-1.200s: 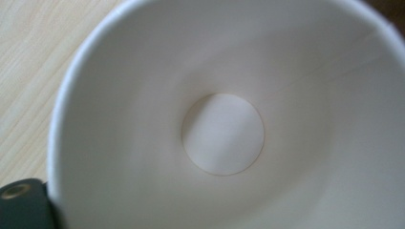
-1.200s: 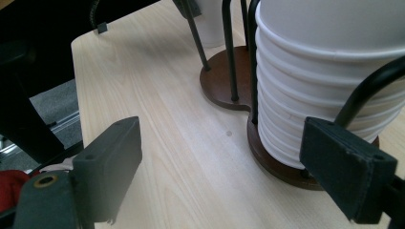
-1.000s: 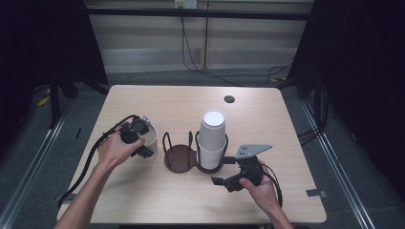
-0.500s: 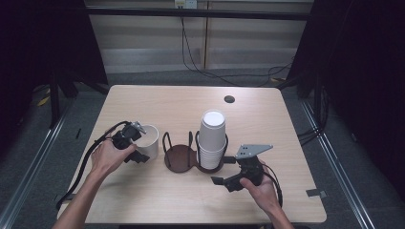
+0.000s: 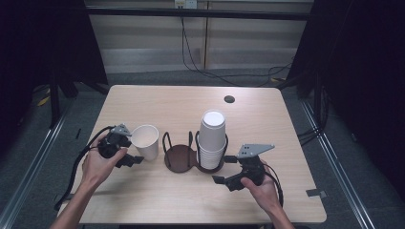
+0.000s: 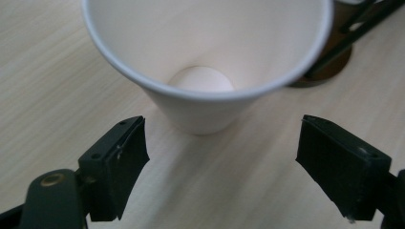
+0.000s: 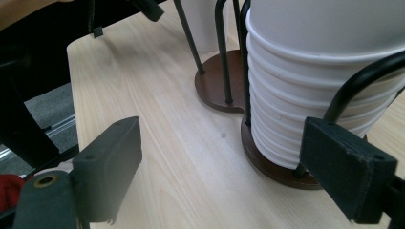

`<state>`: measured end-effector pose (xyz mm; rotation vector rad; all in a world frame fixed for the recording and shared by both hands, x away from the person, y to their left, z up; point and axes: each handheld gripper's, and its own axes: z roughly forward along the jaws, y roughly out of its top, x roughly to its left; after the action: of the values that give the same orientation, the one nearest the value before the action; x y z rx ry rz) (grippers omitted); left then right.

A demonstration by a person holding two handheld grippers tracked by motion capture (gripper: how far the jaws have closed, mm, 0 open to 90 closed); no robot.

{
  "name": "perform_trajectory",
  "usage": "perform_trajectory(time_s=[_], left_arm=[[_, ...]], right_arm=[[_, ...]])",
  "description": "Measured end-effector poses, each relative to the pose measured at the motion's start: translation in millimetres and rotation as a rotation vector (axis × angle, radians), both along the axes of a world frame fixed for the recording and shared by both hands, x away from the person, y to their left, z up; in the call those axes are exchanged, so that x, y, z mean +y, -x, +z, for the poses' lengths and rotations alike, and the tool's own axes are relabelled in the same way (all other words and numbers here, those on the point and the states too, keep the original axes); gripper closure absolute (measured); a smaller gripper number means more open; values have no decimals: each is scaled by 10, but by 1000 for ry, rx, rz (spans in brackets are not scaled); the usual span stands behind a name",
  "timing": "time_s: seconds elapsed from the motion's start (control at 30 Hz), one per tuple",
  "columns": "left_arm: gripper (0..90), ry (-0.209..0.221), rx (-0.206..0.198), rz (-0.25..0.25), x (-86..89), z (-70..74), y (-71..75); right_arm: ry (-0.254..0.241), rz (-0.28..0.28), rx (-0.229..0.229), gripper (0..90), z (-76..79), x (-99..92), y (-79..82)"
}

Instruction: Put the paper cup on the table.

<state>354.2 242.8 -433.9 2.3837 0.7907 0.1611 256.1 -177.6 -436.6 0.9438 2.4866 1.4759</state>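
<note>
We see one loose cup (image 5: pixel 145 141) on the table (image 5: pixel 157 102), at three o'clock of our left gripper (image 5: pixel 125 149), jaws spread; one stack (image 5: pixel 211 139) faces our right gripper (image 5: pixel 224 181), jaws spread.

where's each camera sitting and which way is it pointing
High view: above the person's side, looking forward and down at the table; both forearms and hands show.
Left gripper view: on the left gripper, facing the single cup.
Right gripper view: on the right gripper, facing the cup stack.
All three share the holder.
</note>
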Motion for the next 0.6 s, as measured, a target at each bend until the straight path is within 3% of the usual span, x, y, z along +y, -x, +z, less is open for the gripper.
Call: perform_trajectory(time_s=[0.1, 0.27, 0.37, 0.43, 0.53, 0.6], left_arm=[[178, 20, -42, 24, 56, 6, 90], [180, 151, -71, 59, 127, -16, 207], [205, 192, -90, 63, 96, -56, 313], [206, 190, -121, 55, 76, -46, 370], [205, 234, -145, 67, 98, 1, 450], [206, 224, -179, 78, 109, 13, 528]], right_arm=[[-2, -6, -4, 145, 4, -10, 1], [2, -8, -5, 145, 4, -7, 2], [-4, -11, -6, 145, 7, -14, 5], [-4, -14, -4, 145, 5, -19, 5], [-5, -12, -11, 145, 14, -14, 23], [-5, -13, -18, 145, 25, -12, 35]])
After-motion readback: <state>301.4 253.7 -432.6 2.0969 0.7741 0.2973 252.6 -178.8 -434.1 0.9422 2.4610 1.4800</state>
